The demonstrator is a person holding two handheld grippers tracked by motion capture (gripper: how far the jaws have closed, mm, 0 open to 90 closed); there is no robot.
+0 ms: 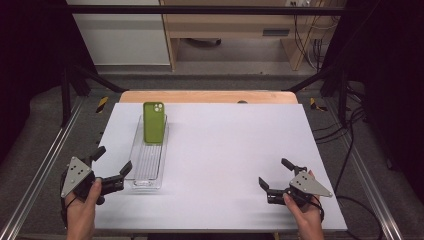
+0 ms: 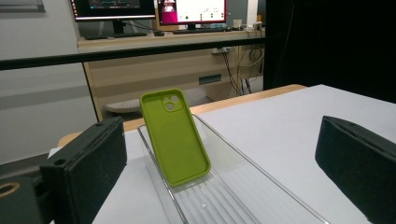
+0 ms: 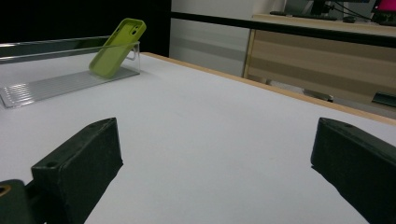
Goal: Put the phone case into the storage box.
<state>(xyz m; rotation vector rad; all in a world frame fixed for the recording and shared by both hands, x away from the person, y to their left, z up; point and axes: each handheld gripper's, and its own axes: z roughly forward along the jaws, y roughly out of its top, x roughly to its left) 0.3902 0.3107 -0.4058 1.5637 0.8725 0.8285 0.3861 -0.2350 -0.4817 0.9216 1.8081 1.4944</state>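
Note:
A green phone case (image 1: 154,121) leans tilted against the far end of a long clear plastic tray (image 1: 146,167) on the left part of the white table. The case (image 2: 175,136) stands in the tray (image 2: 243,186) just ahead of my left jaws. My left gripper (image 1: 114,161) is open at the tray's near left end, with nothing between its jaws. Open and holding nothing, my right gripper (image 1: 272,173) rests low at the near right of the table. From there the case (image 3: 116,46) and the tray (image 3: 51,86) lie far off to the left.
The white table sheet (image 1: 225,150) ends in a wooden edge (image 1: 207,96) at the far side. Black frame bars (image 1: 200,10) and cables (image 1: 350,125) surround the table. A desk with monitors (image 2: 154,9) stands beyond.

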